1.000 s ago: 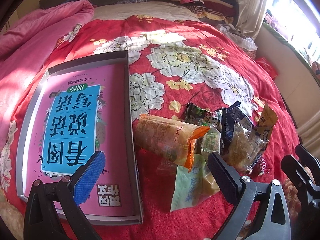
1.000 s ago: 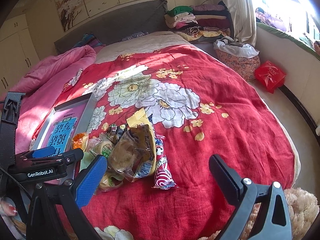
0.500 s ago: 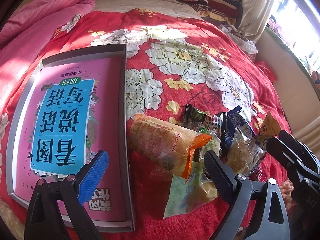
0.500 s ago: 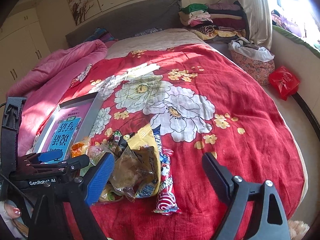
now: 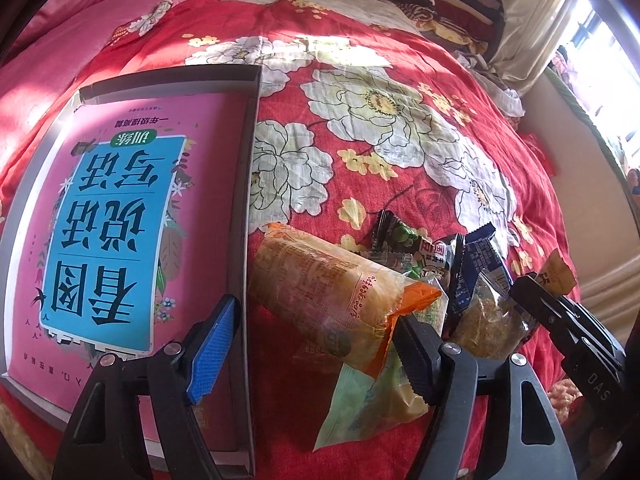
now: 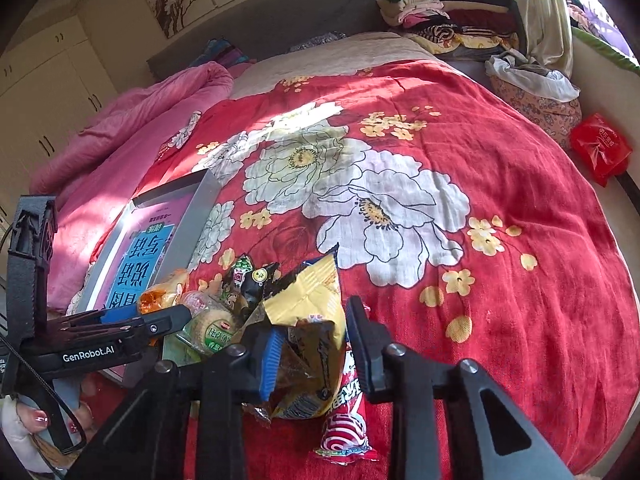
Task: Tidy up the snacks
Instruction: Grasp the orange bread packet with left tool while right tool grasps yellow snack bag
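My left gripper (image 5: 316, 344) points steeply down, its blue pad (image 5: 212, 354) on one side and its black pad (image 5: 416, 356) on the other. Its jaws have just been closing and stand partly open, with an orange-ended snack packet (image 5: 332, 296) between them, not pressed from both sides. My right gripper (image 6: 314, 350) tilts down less steeply. Its jaws have just been closing hard and now pinch a yellow snack bag (image 6: 308, 320). My left hand (image 6: 36, 428) shows low in the right view, fingers wrapped round the handle.
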A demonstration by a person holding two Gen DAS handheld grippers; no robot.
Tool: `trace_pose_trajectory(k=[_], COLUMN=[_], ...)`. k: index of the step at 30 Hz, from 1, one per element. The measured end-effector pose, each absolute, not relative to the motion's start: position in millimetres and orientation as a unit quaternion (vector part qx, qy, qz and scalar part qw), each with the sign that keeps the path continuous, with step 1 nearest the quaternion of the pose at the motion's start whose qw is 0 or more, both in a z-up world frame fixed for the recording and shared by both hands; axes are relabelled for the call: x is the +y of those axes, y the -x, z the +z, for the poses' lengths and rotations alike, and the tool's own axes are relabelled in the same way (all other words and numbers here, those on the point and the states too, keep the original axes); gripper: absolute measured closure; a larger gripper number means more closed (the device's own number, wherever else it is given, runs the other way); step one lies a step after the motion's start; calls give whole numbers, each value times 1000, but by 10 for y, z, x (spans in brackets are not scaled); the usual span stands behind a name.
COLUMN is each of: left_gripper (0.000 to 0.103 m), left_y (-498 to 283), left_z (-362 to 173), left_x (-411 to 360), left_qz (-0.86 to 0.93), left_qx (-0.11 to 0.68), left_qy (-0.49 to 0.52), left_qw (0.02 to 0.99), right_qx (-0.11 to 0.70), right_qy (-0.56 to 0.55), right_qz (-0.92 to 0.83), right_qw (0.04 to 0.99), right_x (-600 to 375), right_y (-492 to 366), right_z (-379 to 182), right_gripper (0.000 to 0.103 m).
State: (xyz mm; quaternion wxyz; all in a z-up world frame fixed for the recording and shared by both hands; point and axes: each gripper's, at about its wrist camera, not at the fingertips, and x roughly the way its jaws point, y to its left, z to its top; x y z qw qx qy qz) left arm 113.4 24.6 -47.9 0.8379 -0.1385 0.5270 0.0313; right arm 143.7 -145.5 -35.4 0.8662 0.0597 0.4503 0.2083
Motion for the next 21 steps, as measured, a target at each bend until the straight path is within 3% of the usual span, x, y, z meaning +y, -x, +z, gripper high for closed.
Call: trace_pose_trajectory(k=[6,15,18,20,21], left_gripper=[29,40,49,65,67], left_y=[-1141,-1084,-1065,-1052,-1042], left_z=[-478,-463,-459,-463,-464], left_x=[258,379,426,459,482], left_qz=[29,15,17,25,25], left_qx=[525,517,515,516,516], left_qy=[136,154,161,155,156], left_qw=[840,842,842,842,842], right_qx=[441,413,413,411,410], right_qy=[-70,-87,-91,-91,-90], right_qz=[208,202,202,202,202], right_qw=[870,884,883,884,885], right_x=[-1514,-1621,-1633,-1634,-1632], right_y=[-1426,-1371,-1373,-1370,-1364], right_z=[-342,-222,-223,-209,-209], right_gripper=[79,79,79,79,79])
